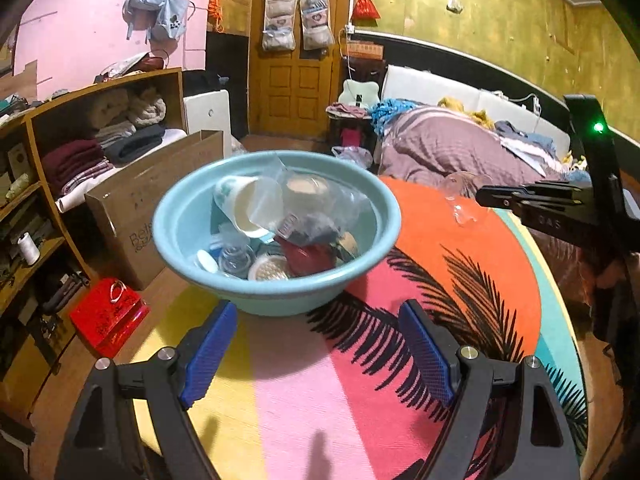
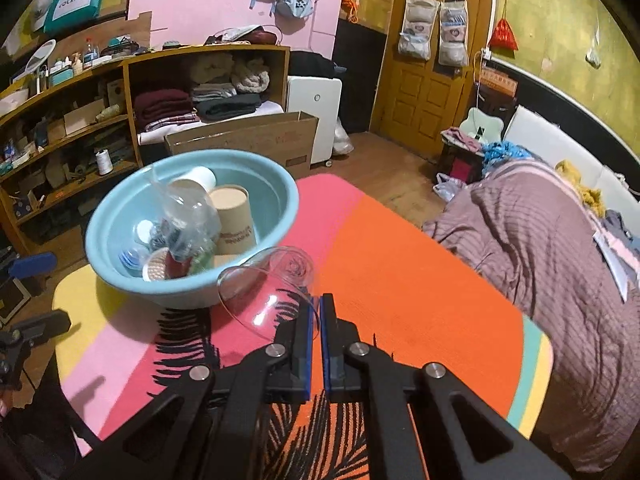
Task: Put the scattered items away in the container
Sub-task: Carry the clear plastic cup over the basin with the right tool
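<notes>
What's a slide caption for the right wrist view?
Right gripper pinches a clear glass cup by its rim, beside the filled blue basin.

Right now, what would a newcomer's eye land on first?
The blue basin, heaped with cups and bottles, sits at the far-left end of the bright striped palm-leaf mat. The right tongs pinch the rim of a clear glass cup just beside the basin; the left tongs gape empty before it.

The left tongs are held low and level, their blue-padded fingers spread wide apart with nothing between them. The right tongs, seen in the left view reaching in from the far right, have their blue pads pressed nearly together, pinching the rim of a clear glass bowl tilted on its side.
</notes>
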Demonstrator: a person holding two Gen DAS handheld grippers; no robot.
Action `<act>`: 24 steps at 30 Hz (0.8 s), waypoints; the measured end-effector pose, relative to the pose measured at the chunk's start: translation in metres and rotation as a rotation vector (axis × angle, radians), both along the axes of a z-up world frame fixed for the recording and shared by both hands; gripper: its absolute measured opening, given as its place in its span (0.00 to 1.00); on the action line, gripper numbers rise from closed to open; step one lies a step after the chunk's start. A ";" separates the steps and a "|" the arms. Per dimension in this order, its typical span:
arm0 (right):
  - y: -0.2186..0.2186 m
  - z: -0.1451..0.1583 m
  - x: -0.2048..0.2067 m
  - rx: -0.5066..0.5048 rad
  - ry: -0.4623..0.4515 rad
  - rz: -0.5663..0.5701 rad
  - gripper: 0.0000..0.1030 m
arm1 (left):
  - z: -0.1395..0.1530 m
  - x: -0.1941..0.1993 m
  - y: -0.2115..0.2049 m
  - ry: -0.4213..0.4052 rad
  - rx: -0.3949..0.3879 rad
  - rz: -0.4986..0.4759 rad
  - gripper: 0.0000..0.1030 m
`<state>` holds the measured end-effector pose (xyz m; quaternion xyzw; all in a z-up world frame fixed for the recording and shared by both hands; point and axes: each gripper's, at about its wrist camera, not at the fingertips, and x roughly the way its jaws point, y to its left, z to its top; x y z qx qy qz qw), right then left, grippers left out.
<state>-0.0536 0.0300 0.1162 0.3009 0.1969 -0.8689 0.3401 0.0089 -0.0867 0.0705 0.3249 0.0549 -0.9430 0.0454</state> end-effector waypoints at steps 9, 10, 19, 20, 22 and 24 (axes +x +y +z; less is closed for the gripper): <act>-0.030 0.029 0.025 -0.028 0.031 0.034 0.02 | 0.022 0.003 -0.038 0.050 0.002 0.056 0.84; -0.036 0.030 0.028 -0.028 0.034 0.041 0.02 | 0.023 0.004 -0.042 0.053 0.003 0.064 0.84; -0.092 0.028 0.046 -0.022 0.008 0.128 0.02 | 0.024 0.008 -0.079 0.050 0.015 0.113 0.84; -0.099 0.027 0.049 -0.019 0.002 0.139 0.02 | 0.024 0.009 -0.083 0.052 0.018 0.118 0.84; -0.108 0.024 0.051 -0.011 -0.003 0.151 0.02 | 0.022 0.009 -0.091 0.056 0.027 0.130 0.84; -0.118 0.019 0.052 -0.006 -0.016 0.165 0.02 | 0.019 0.009 -0.098 0.050 0.035 0.139 0.84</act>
